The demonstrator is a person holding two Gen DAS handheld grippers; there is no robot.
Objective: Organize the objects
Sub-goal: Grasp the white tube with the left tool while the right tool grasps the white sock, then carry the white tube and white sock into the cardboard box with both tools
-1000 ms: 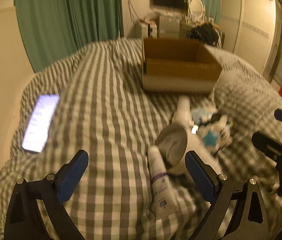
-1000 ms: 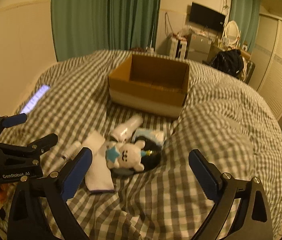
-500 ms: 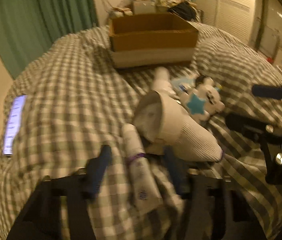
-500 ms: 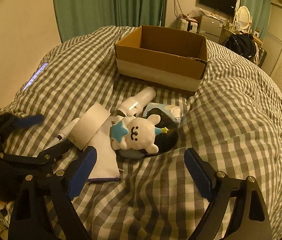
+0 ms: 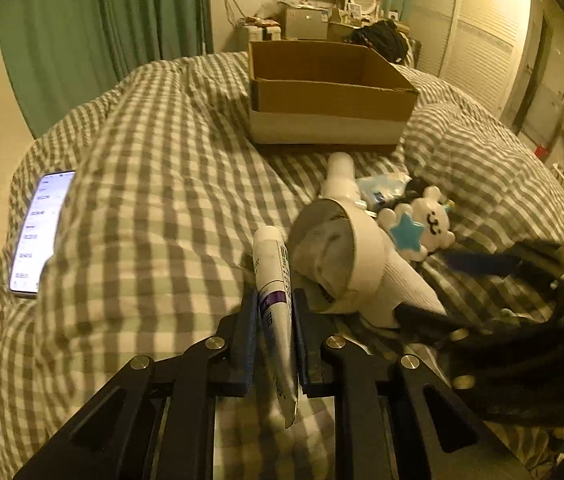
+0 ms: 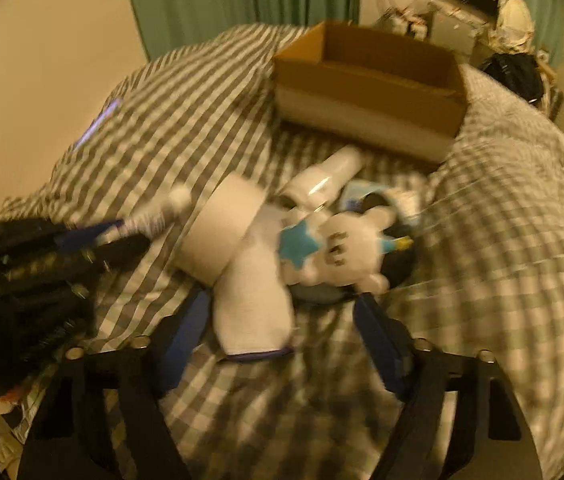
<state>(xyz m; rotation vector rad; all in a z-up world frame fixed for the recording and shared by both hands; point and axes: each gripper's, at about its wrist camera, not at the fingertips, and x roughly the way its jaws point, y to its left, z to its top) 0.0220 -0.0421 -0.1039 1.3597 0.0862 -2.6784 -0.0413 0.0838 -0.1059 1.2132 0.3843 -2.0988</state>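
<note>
Gripping a white tube with a purple band, my left gripper has both jaws pressed against its sides; the capped end points forward over the checked blanket, the crimped tail hangs back between the arms. Whether the tube rests on the blanket or is raised off it, I cannot tell.

Just to the right of the tube lies a white sock, its open cuff facing the left wrist camera. Past it sit a white bottle on its side, a white plush toy with a blue star, and a pale blue packet, all bunched close together. Farther on stands an open cardboard box. A lit phone lies well off to the left near the blanket's edge.

My right gripper has its jaws spread wide, one on each side of the sock's toe end, neither touching it as far as the blur allows. The plush toy lies just ahead of that gripper, touching the sock.
</note>
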